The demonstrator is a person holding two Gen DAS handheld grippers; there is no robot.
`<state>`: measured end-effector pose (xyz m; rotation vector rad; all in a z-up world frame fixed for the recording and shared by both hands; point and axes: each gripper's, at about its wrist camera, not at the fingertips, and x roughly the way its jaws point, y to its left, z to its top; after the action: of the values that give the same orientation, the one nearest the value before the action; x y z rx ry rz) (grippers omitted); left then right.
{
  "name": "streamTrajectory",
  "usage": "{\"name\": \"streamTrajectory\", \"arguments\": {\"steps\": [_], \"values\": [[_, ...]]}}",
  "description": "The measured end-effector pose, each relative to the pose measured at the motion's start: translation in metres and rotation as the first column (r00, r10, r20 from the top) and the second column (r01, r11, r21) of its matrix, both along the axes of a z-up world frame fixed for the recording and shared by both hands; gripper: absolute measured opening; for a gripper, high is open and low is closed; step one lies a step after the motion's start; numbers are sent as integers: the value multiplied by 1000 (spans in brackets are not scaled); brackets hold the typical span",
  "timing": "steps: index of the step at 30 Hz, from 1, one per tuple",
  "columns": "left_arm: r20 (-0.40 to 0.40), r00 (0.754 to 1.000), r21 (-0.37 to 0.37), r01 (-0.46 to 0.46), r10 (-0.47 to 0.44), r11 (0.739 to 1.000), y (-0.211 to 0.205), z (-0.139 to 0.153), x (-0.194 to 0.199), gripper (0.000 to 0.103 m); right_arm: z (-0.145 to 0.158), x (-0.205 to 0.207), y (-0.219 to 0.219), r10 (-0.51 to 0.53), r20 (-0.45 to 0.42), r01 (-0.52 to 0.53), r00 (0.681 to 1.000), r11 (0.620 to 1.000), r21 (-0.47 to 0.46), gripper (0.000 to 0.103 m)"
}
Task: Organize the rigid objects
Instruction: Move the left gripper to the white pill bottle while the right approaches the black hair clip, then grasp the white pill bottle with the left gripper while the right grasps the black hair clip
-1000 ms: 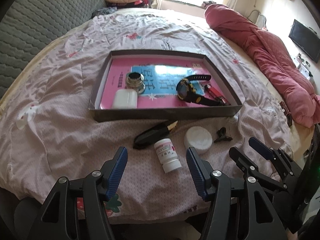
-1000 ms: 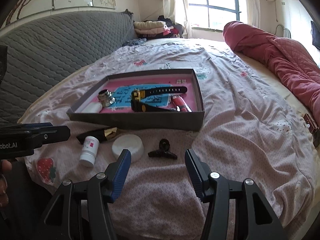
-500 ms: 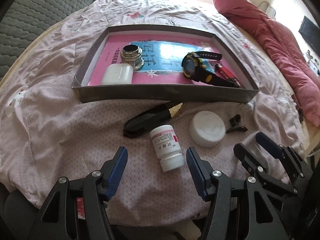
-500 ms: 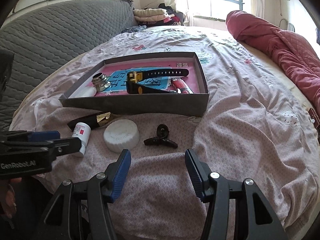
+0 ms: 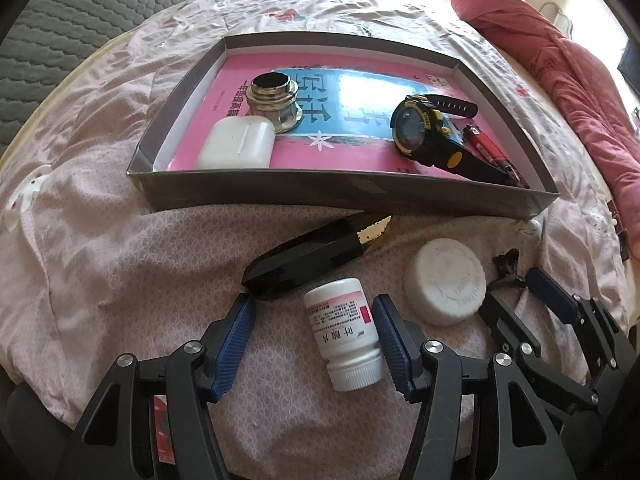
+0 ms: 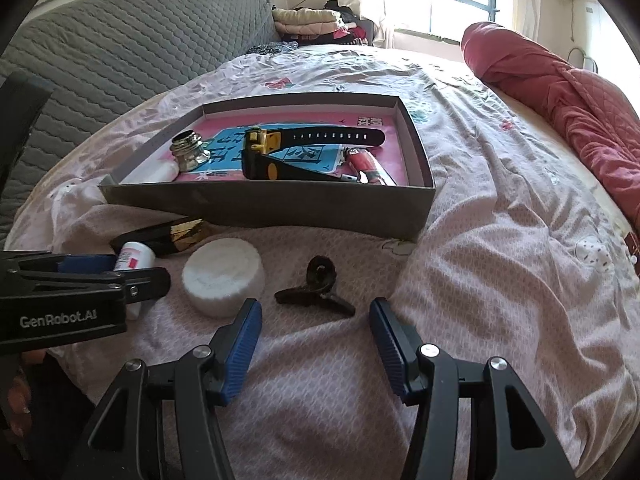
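Note:
A white pill bottle (image 5: 344, 336) lies on the pink bedspread between the open fingers of my left gripper (image 5: 314, 340), close to the right finger. Beside it lie a black and gold case (image 5: 316, 256), a white round lid (image 5: 446, 286) and a black hair clip (image 6: 316, 290). My right gripper (image 6: 314, 344) is open just short of the hair clip. The grey box (image 5: 344, 196) holds a watch (image 5: 424, 132), a red lighter (image 5: 486, 148), a white earbud case (image 5: 236, 144) and a metal fitting (image 5: 274, 98).
A rolled pink quilt (image 6: 560, 92) lies along the right side of the bed. A grey quilted headboard (image 6: 120, 52) stands at the left. Folded clothes (image 6: 308, 20) are stacked at the far end by the window.
Both grippers have moved forward and down toward the bed. The pill bottle now sits between my left fingers, and the hair clip is nearer my right fingers. Both stay open.

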<state>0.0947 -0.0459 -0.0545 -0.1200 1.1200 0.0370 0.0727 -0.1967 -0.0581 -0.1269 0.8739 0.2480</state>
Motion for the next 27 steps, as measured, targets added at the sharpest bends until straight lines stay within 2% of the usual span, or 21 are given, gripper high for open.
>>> {"name": "streamTrajectory", "arguments": {"steps": [8, 12, 16, 23, 27], "values": [[8, 1000, 26, -9, 9, 1000, -2, -3, 6, 63, -6, 12, 2, 20, 3, -20, 1000, 1000, -8, 55], [6, 1000, 54, -18, 17, 998, -6, -4, 9, 63, -6, 14, 1, 24, 6, -24, 1000, 1000, 2, 43], [10, 1000, 73, -19, 18, 997, -9, -4, 9, 62, -6, 14, -2, 28, 0, -28, 1000, 999, 27, 42], [25, 1000, 69, -3, 1, 998, -4, 1, 2, 36, 4, 9, -10, 32, 21, -34, 999, 995, 92, 41], [37, 999, 41, 13, -14, 999, -1, 6, -5, 34, 12, 4, -12, 39, 54, -45, 998, 993, 110, 41]]}}
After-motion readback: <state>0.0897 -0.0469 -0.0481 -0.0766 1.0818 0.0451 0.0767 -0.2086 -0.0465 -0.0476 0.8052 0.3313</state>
